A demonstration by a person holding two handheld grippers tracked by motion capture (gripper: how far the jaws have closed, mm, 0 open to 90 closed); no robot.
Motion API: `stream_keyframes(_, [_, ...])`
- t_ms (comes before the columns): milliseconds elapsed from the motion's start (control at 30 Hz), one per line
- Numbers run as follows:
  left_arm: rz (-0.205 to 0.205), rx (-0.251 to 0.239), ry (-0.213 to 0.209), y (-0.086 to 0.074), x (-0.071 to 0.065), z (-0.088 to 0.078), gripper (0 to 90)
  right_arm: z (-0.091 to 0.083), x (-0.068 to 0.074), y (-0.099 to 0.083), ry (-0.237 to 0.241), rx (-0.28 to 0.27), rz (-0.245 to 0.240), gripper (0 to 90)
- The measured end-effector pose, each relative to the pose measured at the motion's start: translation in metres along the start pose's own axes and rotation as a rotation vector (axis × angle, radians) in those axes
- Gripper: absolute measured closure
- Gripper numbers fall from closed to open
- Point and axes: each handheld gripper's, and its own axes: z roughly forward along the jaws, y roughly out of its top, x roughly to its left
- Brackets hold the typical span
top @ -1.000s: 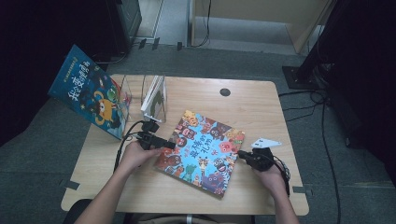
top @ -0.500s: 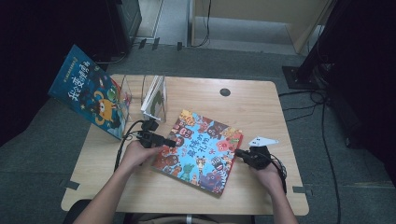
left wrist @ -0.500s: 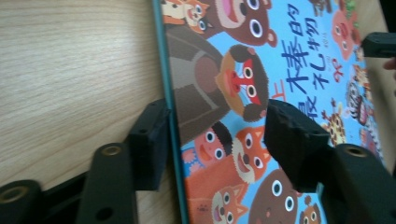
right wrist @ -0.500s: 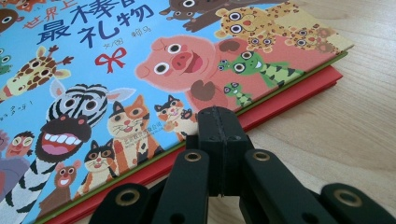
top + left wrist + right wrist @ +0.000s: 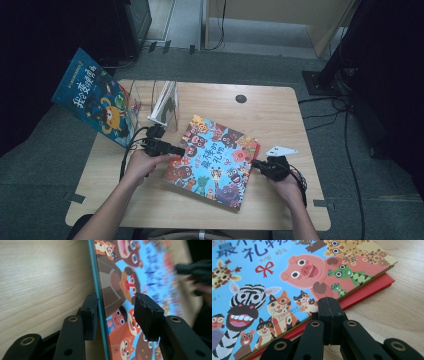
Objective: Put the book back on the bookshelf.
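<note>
Colourful picture book [image 5: 215, 160] lies mid-table atop a red book [image 5: 372, 287]. Left gripper [image 5: 117, 312] straddles its left edge, jaws just been closing, one pad not yet touching. Right gripper [image 5: 329, 306] clenched empty at book's right edge.

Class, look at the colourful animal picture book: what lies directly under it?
A red book peeks out beneath the animal picture book, on the wooden table. Its cover is hidden.
</note>
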Motion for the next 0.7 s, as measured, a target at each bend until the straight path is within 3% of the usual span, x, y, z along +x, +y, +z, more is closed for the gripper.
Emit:
stream_keyframes(67, [0.004,0.012,0.001,0.002,-0.005,-0.004,55.5,0.001,0.001,0.001,-0.004,-0.002,0.002,90.0])
stream_keyframes(200, [-0.026,0.013,-0.095,0.006,-0.007,-0.009,59.0,0.003,0.002,0.002,-0.008,-0.001,0.002,90.0])
stream_keyframes(300, [0.001,0.051,-0.098,0.011,-0.016,-0.007,61.1,0.006,0.004,0.004,-0.004,-0.006,-0.004,90.0])
stream_keyframes(400, [-0.011,0.069,-0.137,0.016,-0.022,-0.007,63.1,0.01,0.009,0.006,0.008,-0.005,-0.021,90.0])
stream_keyframes(500, [-0.003,0.094,-0.129,0.021,-0.03,-0.007,64.0,0.015,0.016,0.009,0.041,-0.005,-0.048,90.0])
stream_keyframes(567, [0.0,0.088,-0.141,0.023,-0.031,-0.012,67.6,0.017,0.022,0.011,0.027,-0.001,-0.086,90.0])
stream_keyframes(700, [-0.002,0.122,-0.128,0.028,-0.034,-0.018,68.4,0.02,0.025,0.012,0.048,-0.006,-0.096,85.4])
